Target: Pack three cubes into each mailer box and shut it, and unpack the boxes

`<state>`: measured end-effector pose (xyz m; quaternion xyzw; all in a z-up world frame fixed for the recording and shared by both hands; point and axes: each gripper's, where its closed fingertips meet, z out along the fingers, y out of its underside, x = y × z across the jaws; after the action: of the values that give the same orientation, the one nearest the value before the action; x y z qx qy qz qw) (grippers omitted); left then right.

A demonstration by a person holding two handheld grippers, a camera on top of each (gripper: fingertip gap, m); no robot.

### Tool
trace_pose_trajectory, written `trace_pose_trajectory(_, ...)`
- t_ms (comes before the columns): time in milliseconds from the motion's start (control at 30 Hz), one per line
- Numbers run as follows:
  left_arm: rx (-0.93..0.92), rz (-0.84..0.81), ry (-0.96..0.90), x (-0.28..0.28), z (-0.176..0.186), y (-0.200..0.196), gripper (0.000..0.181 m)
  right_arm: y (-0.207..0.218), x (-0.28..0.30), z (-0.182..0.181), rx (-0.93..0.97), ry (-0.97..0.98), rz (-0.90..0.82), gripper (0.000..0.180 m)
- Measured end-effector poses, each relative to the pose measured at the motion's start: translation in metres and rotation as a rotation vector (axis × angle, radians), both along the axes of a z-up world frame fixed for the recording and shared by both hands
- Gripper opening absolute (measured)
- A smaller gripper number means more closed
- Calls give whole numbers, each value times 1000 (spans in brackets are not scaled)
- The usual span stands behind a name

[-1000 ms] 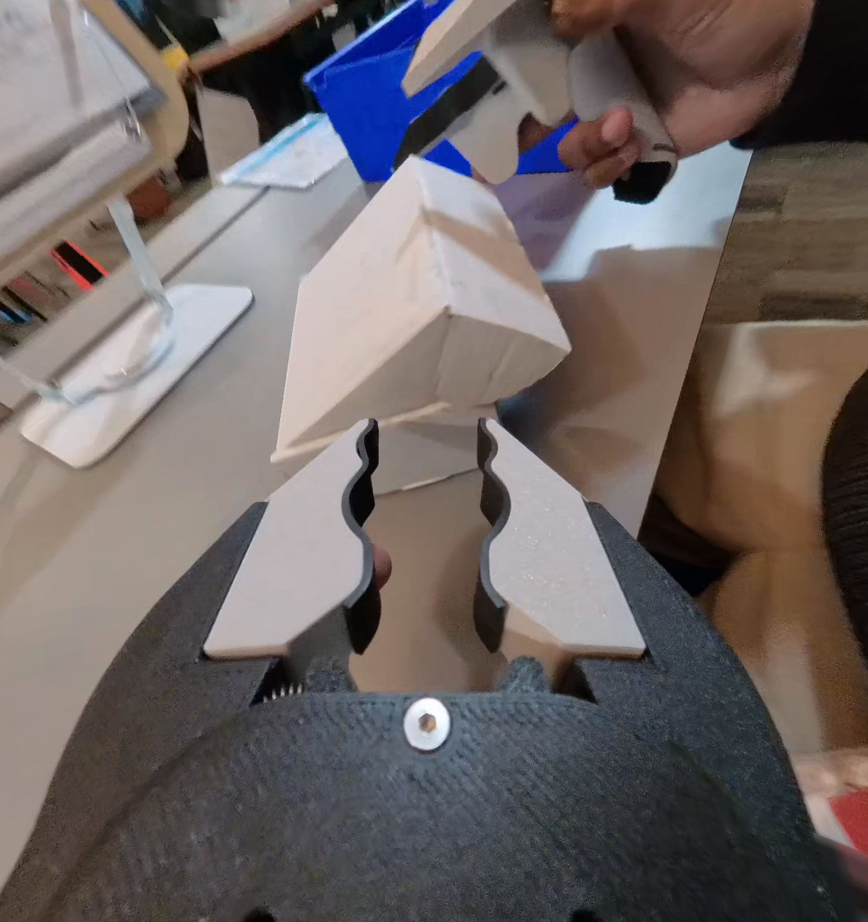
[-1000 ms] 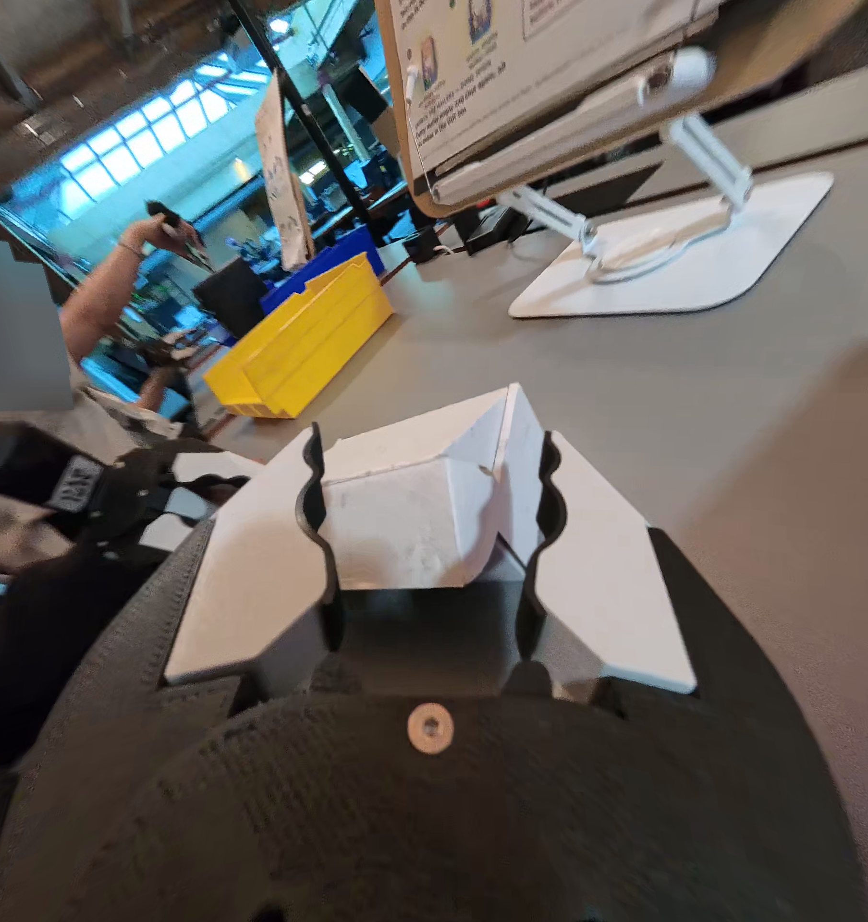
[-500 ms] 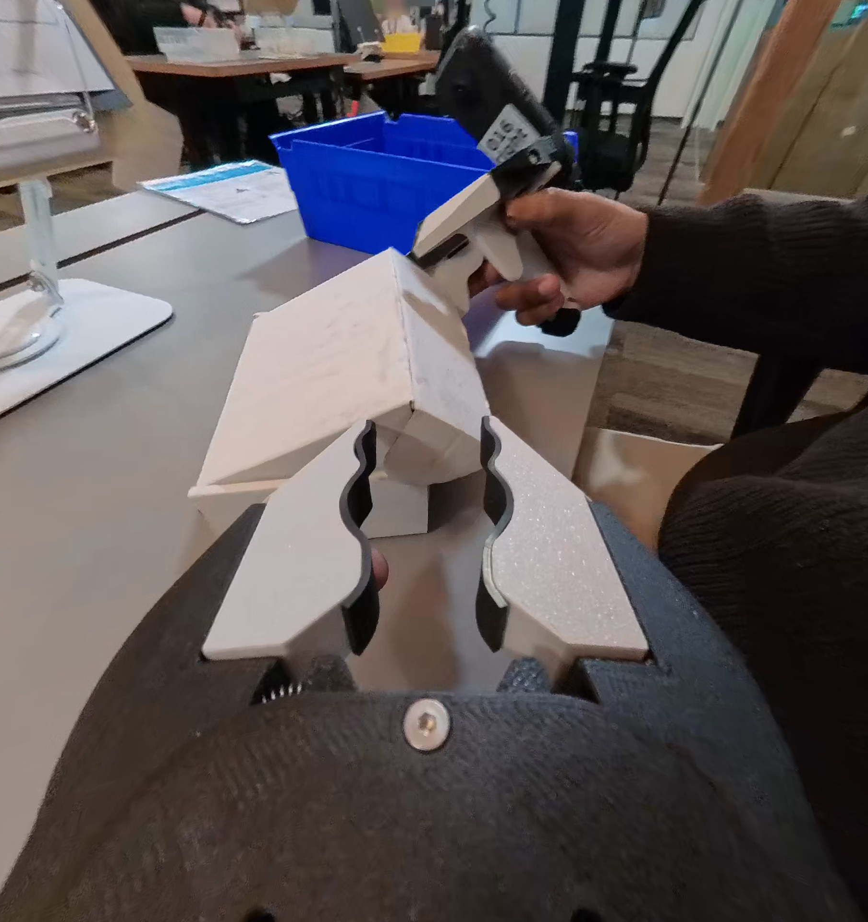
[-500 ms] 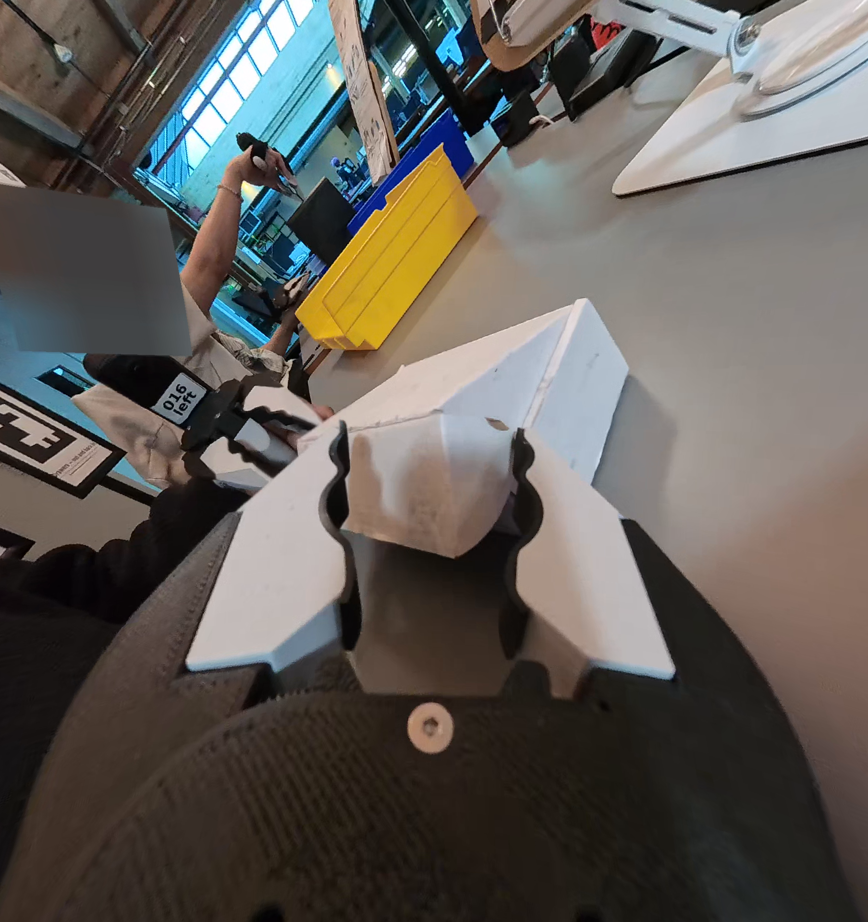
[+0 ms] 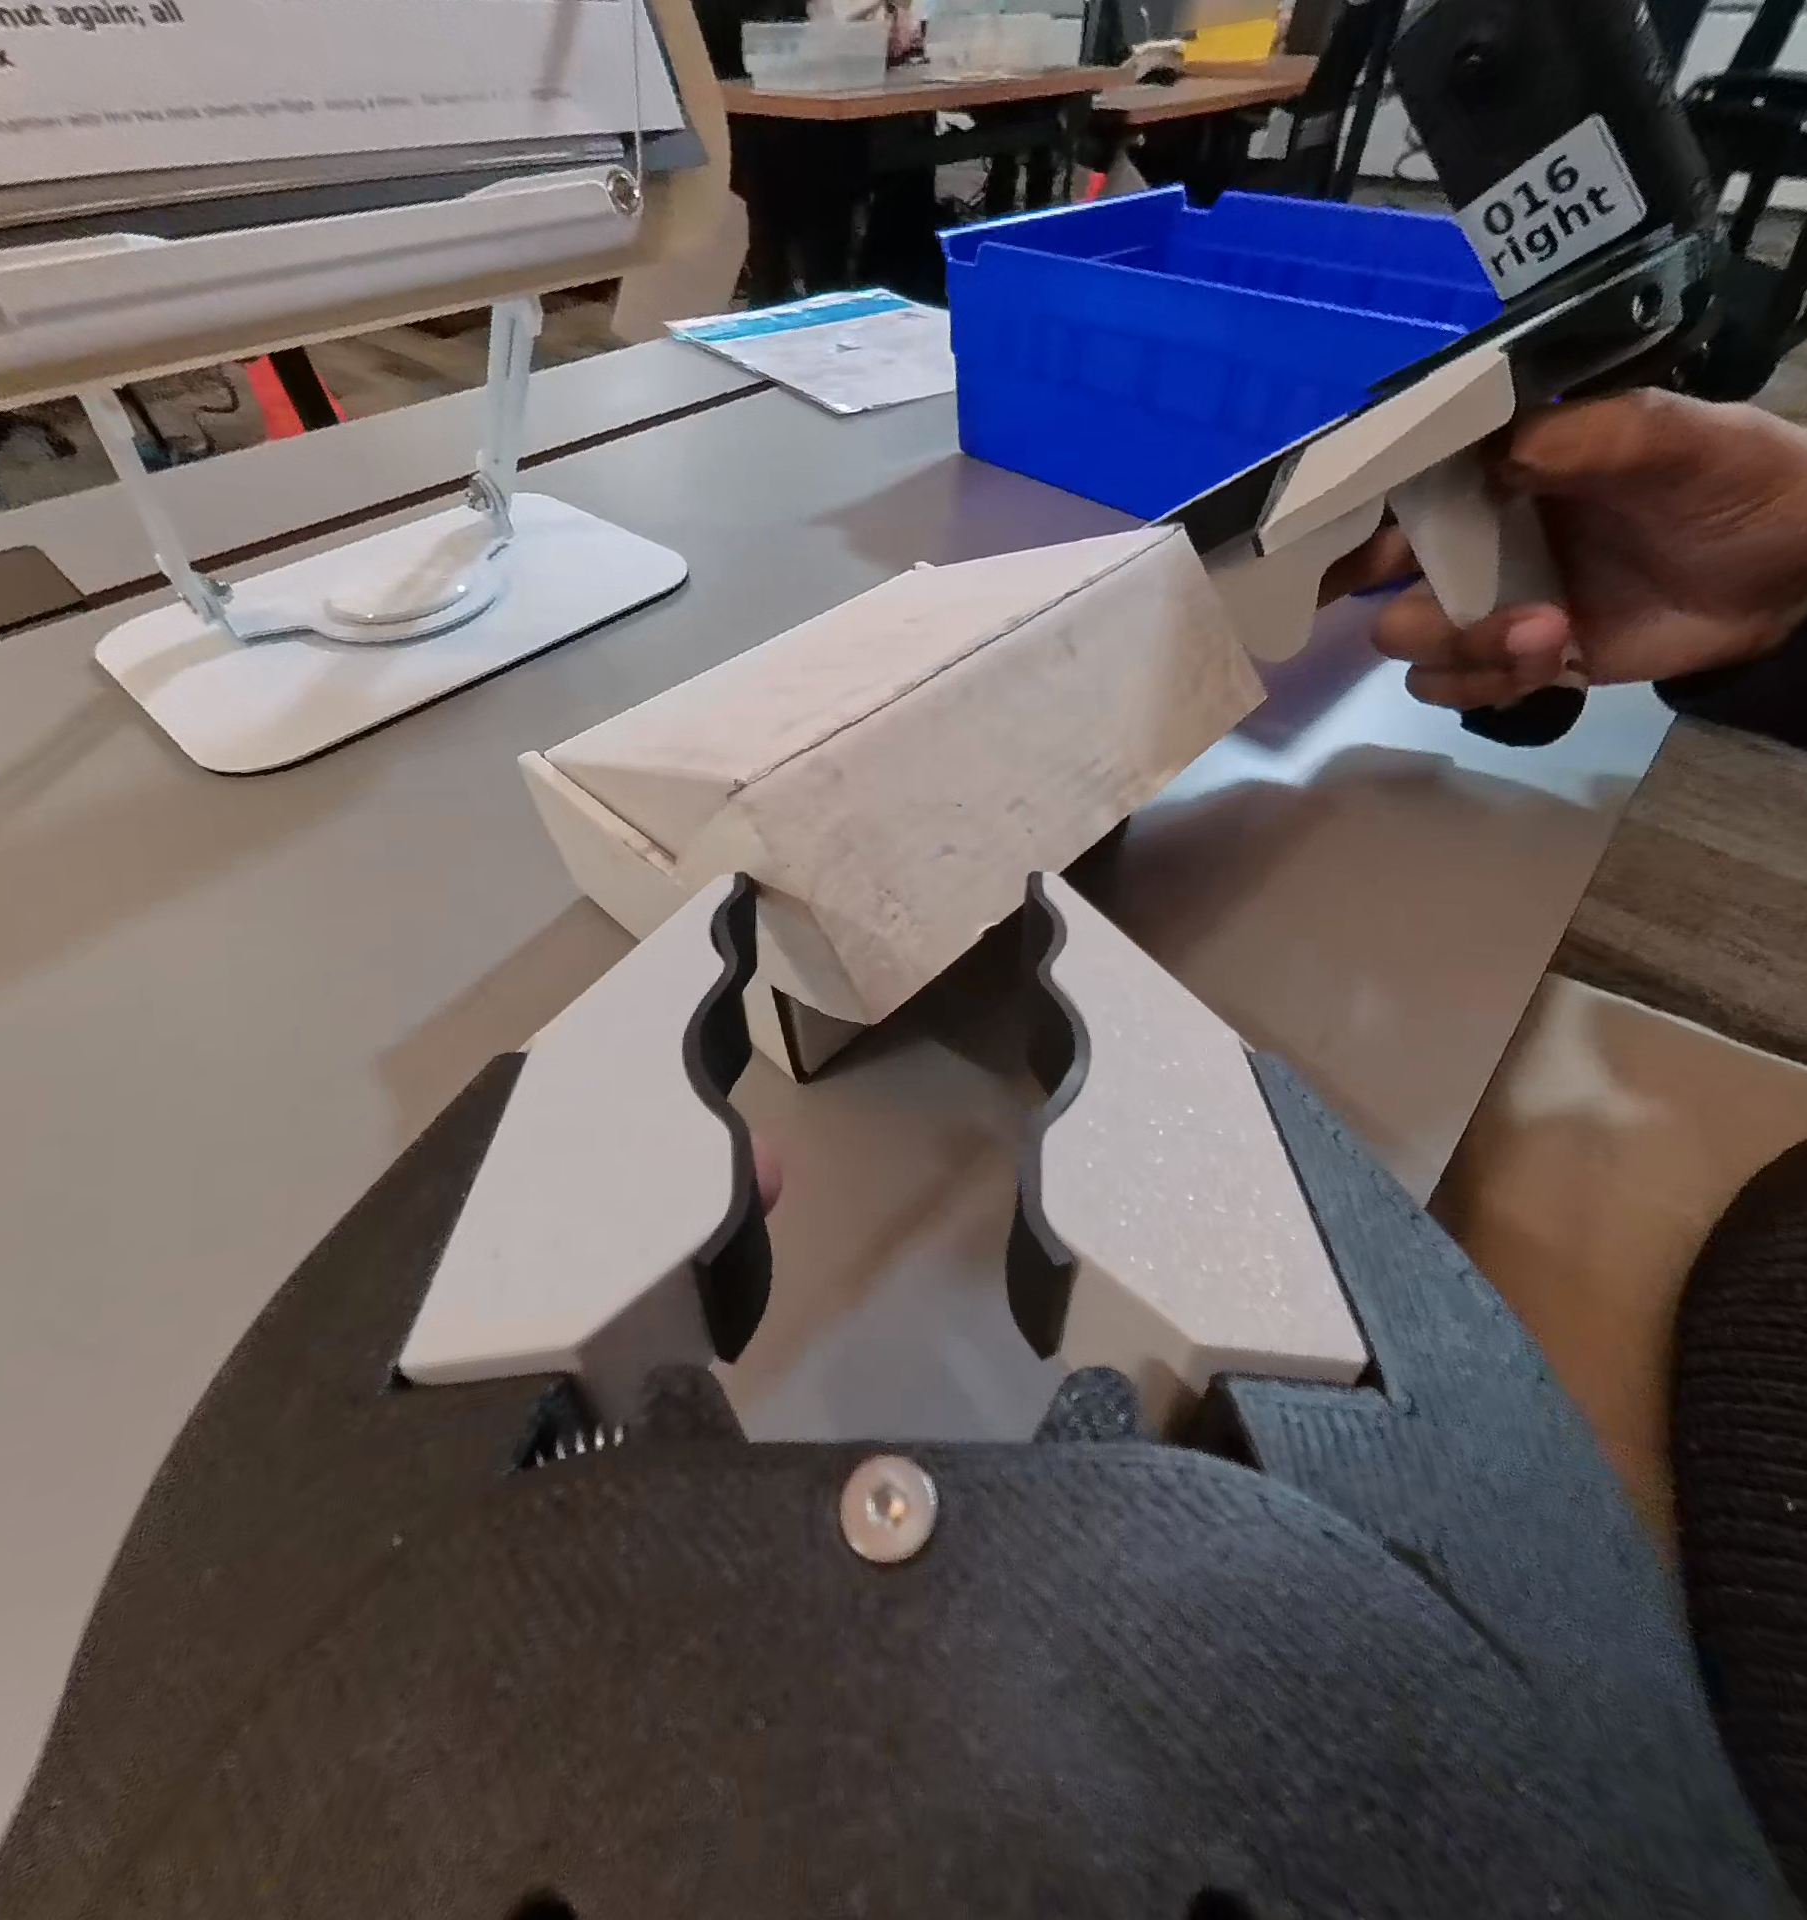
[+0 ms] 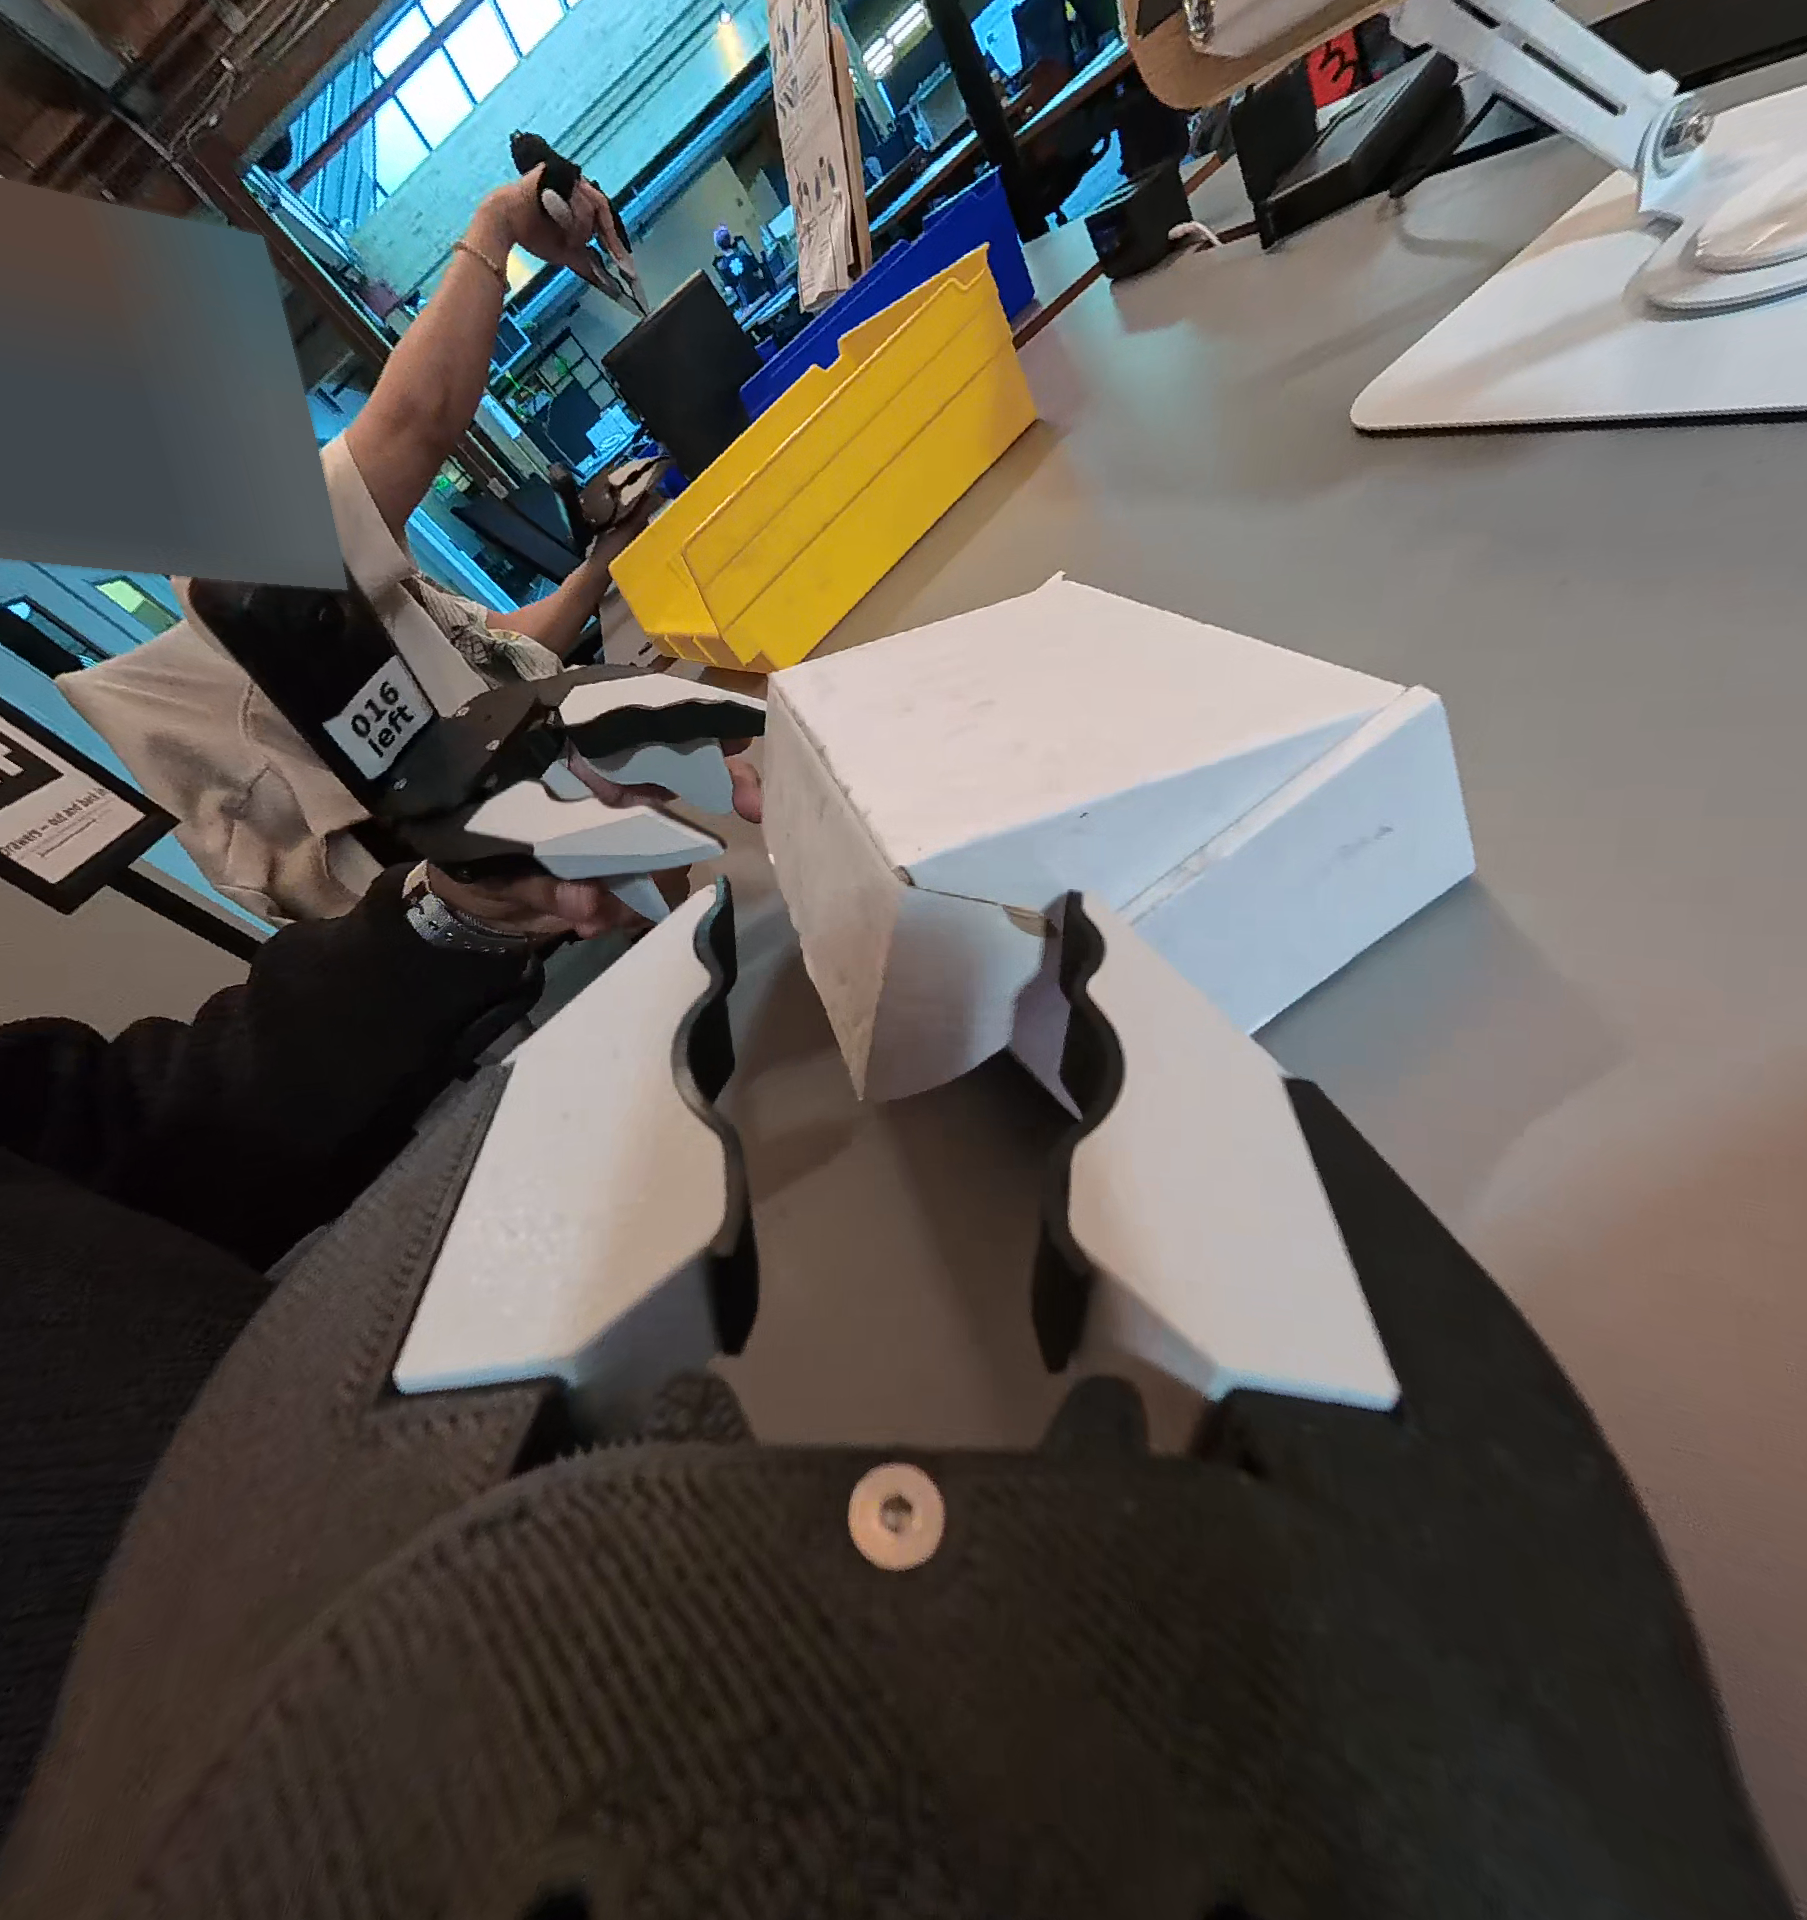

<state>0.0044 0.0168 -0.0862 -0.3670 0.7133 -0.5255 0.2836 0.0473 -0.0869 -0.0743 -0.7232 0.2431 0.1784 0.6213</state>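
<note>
Sitting on the grey tabletop [image 5: 203, 1039] near its front edge – one white mailer box [image 5: 878, 748], lid slanting, not yet seated flat. No cubes showing anywhere; contents hidden, so packing or unpacking cannot be told. Judging the closing step roughly midway, tuck flap hanging loose in front. Left gripper [image 5: 883, 925] reaching in with jaws spread, fingertips bracketing the lid's near corner flap, not clamping it. Over on the right, right gripper [image 6: 894, 920] likewise jaws spread, straddling the drooping flap at the opposite corner – contact there hard to confirm.
</note>
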Motion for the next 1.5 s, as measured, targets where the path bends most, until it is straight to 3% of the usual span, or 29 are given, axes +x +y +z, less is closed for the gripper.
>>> trace_pose_trajectory(300, -4, 21, -82, 17, 10, 8, 66, -5, 11, 1, 5, -5, -49, 66)
trace_pose_trajectory(400, -107, -37, 0, 19, 8, 1, 69, -6, 13, -1, -7, -16, -55, 66)
trace_pose_trajectory(533, -106, -40, 15, 16, 6, 1, 68, -6, 10, 0, -21, -36, -45, 60)
trace_pose_trajectory(867, -90, -11, 2, 14, 6, 3, 60, 5, -16, -22, -277, -443, 45, 60)
trace_pose_trajectory(1233, -85, 36, 2, 17, 5, 8, 58, 4, -22, -14, -251, -451, 57, 47)
trace_pose_trajectory(1500, -105, 4, -1, 15, 7, 6, 64, 3, -25, 4, -127, -388, 82, 61)
